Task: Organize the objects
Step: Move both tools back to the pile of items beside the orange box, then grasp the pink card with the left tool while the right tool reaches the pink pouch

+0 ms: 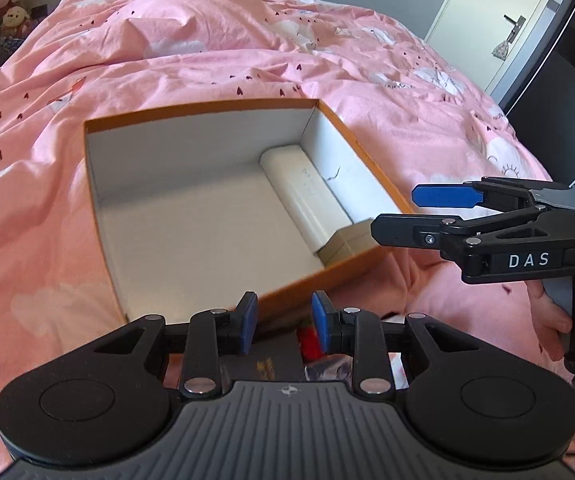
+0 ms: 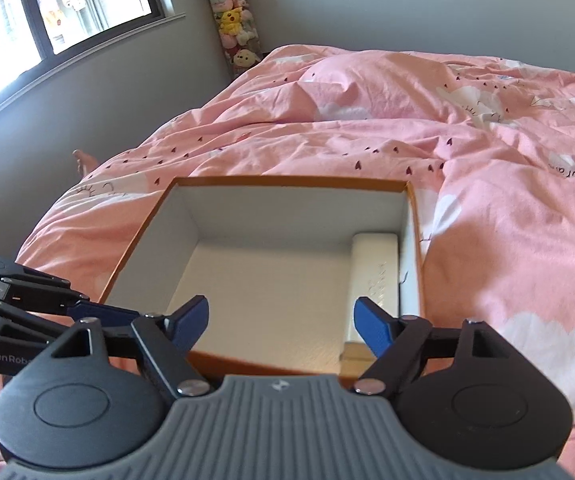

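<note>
1. A tall clear column of plush toys (image 2: 234, 20) stands in the far corner of the room, to the right of the window (image 2: 67, 4) in the right wrist view.
2. The left gripper (image 1: 284, 322) hangs over the near edge of the box, its blue pads parted by a moderate gap with nothing between them. Below it a dark flat item with gold print (image 1: 265, 364) and something red (image 1: 310, 340) lie on the bed, too hidden to name.
3. An orange cardboard box (image 1: 343, 270) with a white lining sits open on the pink duvet (image 1: 215, 40) of the bed.
4. Inside, a long white carton (image 1: 307, 192) lies flat on the floor of the box along its right wall, and a small beige box (image 1: 345, 246) sits at the carton's near end, in the near right corner. The rest of the floor is bare white.
5. The right gripper (image 2: 283, 326) is held just past the box's near right corner, fingers spread wide and gripping nothing. In the left wrist view it reaches in from the right, marked "DAS".
6. A white door (image 1: 499, 20) with a lever handle stands at the far right.
</note>
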Action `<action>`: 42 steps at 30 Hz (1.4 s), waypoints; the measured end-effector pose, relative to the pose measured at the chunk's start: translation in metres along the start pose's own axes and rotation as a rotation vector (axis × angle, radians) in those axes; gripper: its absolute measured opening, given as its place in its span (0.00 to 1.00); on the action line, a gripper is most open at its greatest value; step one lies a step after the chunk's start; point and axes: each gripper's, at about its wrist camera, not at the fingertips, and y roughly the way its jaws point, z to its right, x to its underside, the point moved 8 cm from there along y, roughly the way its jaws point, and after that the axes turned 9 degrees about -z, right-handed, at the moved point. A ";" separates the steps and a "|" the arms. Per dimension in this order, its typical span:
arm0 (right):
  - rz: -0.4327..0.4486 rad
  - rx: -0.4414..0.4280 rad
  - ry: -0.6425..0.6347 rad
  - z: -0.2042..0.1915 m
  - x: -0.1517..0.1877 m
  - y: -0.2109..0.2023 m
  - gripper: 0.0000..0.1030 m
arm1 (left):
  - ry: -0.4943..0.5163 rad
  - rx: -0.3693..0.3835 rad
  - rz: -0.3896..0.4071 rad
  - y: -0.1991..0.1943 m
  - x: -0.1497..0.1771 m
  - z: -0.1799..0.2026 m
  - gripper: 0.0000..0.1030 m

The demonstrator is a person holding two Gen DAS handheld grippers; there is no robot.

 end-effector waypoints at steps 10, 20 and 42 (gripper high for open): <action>-0.158 -0.040 -0.066 -0.046 0.068 0.020 0.65 | 0.019 -0.005 -0.152 0.002 0.082 -0.004 0.41; -0.250 0.002 -0.109 -0.058 0.100 0.032 0.53 | 0.115 -0.026 -0.212 0.014 0.111 0.006 0.53; -0.303 0.083 -0.169 -0.053 0.090 0.044 0.38 | -0.004 0.124 -0.053 0.018 0.068 -0.007 0.34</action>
